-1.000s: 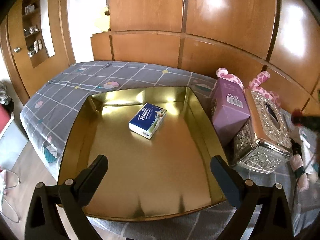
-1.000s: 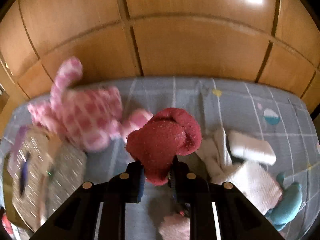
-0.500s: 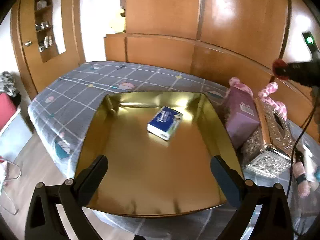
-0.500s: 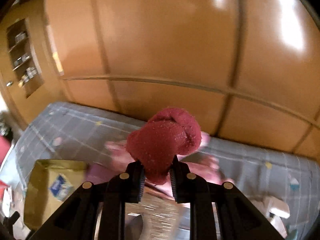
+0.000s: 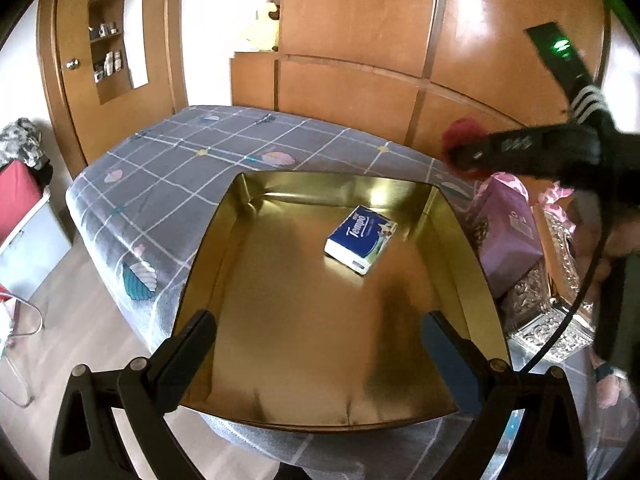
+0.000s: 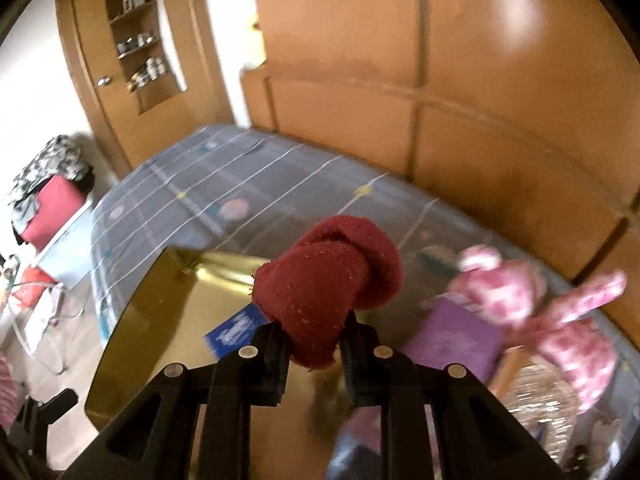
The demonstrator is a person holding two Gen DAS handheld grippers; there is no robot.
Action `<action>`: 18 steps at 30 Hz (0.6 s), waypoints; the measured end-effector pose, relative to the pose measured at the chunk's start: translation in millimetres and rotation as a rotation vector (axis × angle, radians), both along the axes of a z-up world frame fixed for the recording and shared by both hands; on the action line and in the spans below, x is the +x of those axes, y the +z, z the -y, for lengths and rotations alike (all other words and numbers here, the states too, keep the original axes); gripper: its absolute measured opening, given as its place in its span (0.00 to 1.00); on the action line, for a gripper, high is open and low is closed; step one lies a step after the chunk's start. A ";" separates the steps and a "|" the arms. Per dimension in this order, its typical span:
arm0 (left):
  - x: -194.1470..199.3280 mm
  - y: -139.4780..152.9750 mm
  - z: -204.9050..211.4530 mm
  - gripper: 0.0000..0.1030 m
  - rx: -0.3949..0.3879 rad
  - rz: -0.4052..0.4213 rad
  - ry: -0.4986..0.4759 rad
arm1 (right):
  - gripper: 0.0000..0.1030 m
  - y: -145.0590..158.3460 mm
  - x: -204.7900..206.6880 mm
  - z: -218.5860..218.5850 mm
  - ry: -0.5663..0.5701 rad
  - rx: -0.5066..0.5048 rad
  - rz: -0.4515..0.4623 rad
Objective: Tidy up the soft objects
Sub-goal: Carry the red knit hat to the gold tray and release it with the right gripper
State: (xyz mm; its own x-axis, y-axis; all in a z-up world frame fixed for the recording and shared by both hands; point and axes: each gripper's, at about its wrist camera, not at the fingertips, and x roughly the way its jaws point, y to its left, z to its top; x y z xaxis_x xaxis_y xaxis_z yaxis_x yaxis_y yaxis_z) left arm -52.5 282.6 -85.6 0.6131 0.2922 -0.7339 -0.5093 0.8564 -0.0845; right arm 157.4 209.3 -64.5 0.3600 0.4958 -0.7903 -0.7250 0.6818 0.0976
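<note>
Right hand-held gripper [image 6: 314,346] clamped dark-red rolled knitted sock [image 6: 326,286], hovered at far-right rim of shallow gold metal tray [image 5: 248,280]. Transport step, probably; blurry. Left hand-held gripper [image 5: 320,344] gaped wide, empty. Next: lower over tray floor beside blue tissue pack [image 5: 361,238], release.

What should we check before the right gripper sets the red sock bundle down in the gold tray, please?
1. Grip: right gripper pinches the red sock bundle at its lower end: ok.
2. Position: the bundle hangs above the gold tray, near its far right corner: ok.
3. Landing space: the tray holds only the Tempo tissue pack, with bare floor around it: ok.
4. Left gripper: open, empty, at the tray's near edge, away from the drop: ok.
5. Height over the tray floor: cannot tell.
</note>
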 end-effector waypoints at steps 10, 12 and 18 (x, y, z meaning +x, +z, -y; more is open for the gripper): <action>-0.1 -3.2 -7.6 1.00 -0.025 -0.004 0.015 | 0.37 -41.3 -16.5 -26.7 0.038 -0.104 -0.052; 0.6 -5.0 -7.8 1.00 -0.030 -0.010 0.015 | 0.40 -42.9 -17.6 -27.0 0.033 -0.099 -0.049; 1.6 -7.4 -8.0 1.00 -0.038 -0.012 0.014 | 0.41 -41.7 -16.5 -23.0 0.012 -0.080 -0.067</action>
State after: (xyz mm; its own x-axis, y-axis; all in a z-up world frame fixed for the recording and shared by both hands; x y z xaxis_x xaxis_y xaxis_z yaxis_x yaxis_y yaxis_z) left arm -51.0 290.6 -93.0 0.6002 0.2724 -0.7520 -0.5227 0.8452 -0.1111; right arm 140.9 232.3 -106.2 0.2991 0.4339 -0.8498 -0.7269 0.6806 0.0916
